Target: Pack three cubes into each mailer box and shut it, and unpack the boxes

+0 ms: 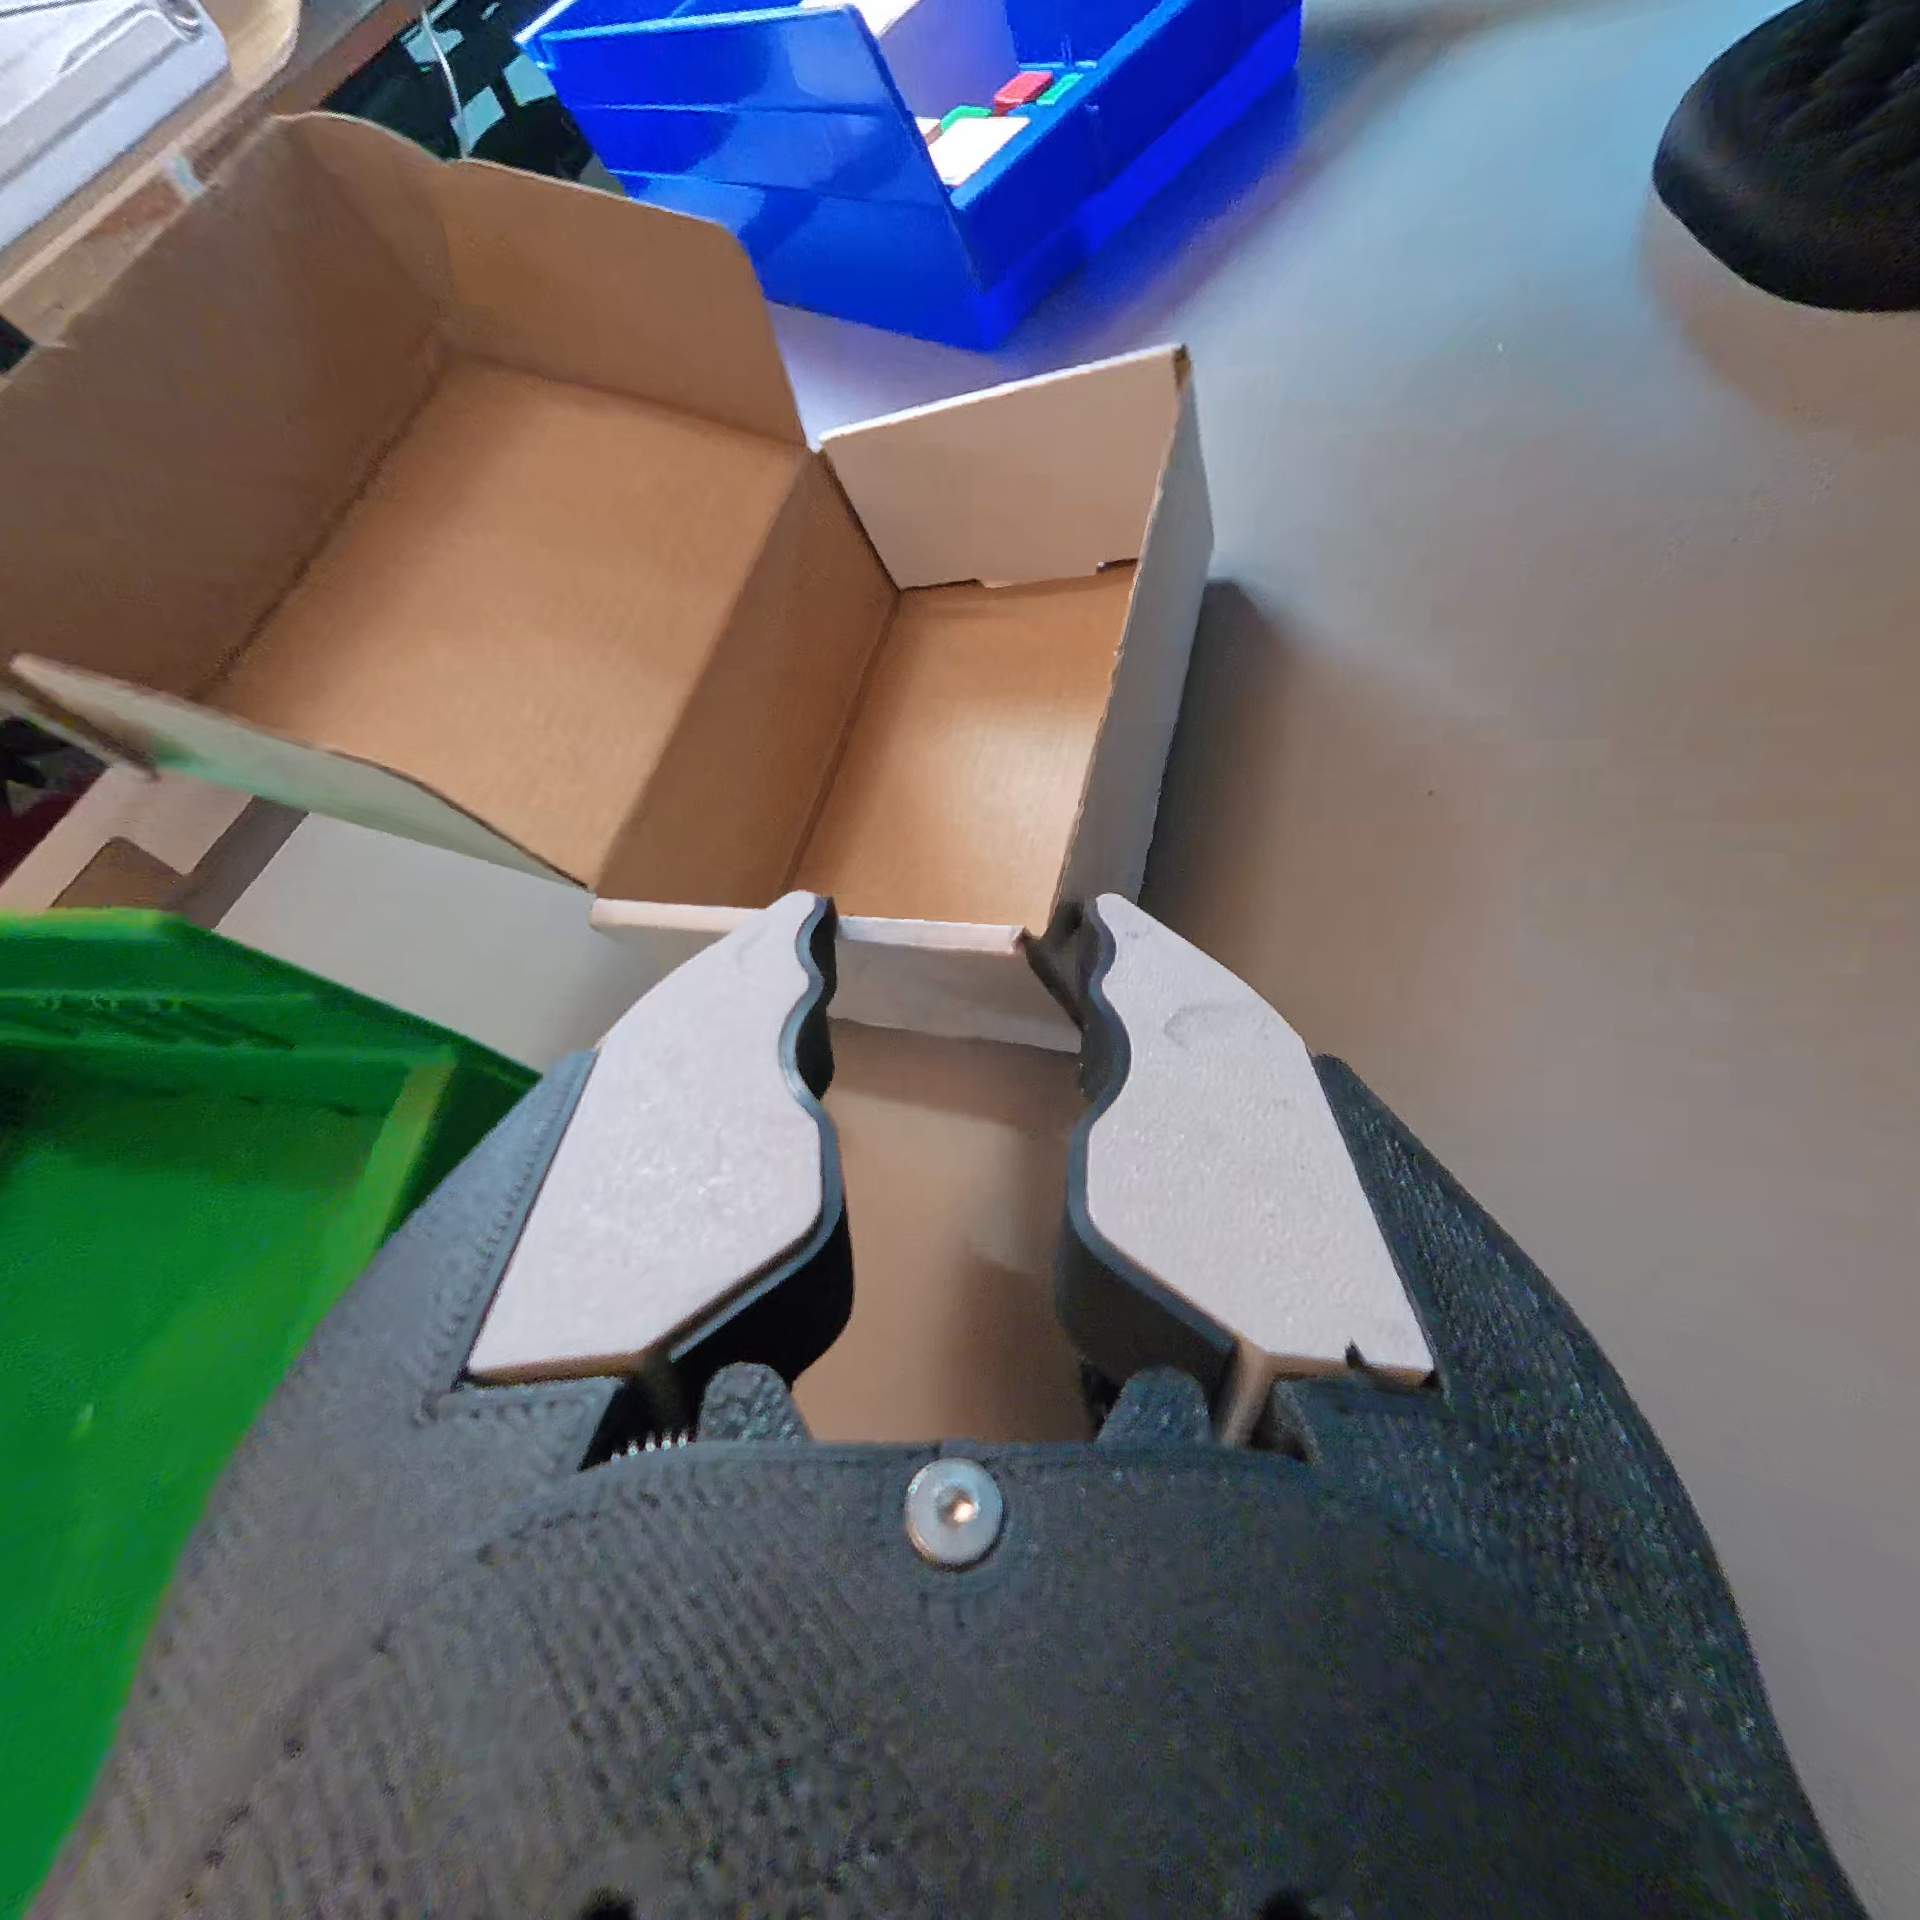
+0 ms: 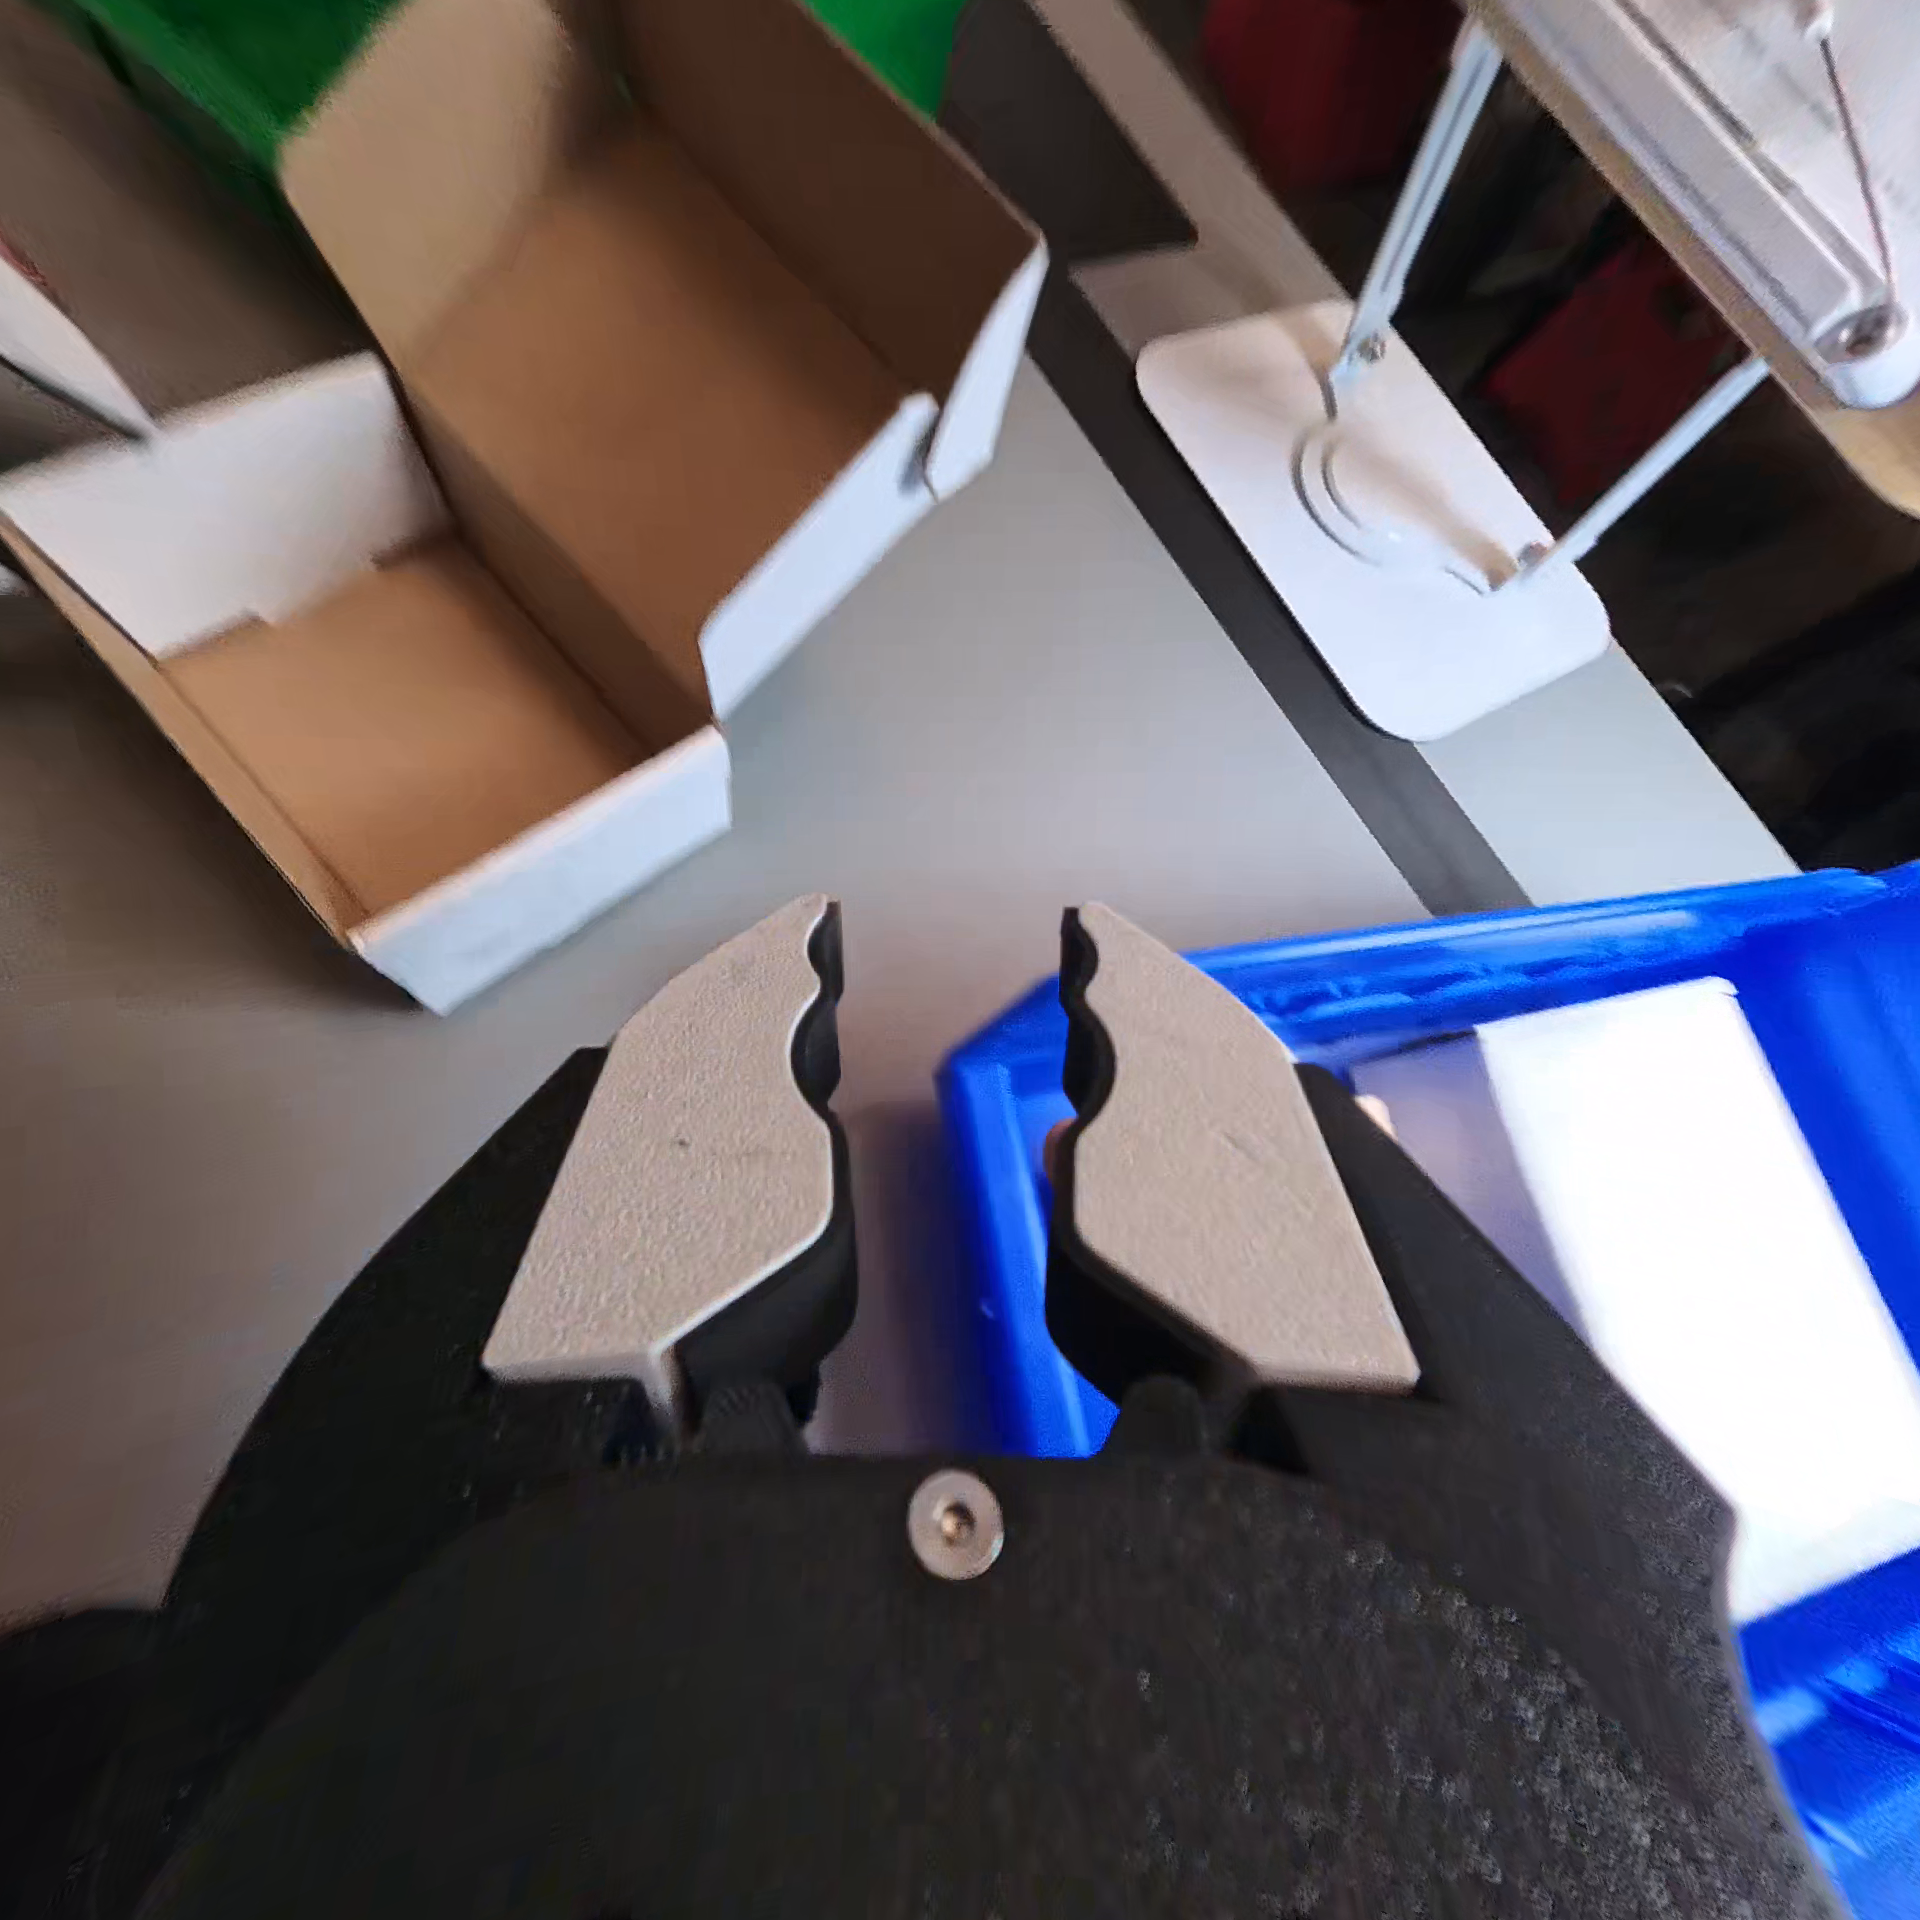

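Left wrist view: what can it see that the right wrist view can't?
Only the left wrist view shows the left claw at the box's near wall, little coloured blocks inside the blue bin, and a black rounded thing. Only the right wrist view shows the right claw and a white lamp base. Both show the open, empty mailer box and blue bin.
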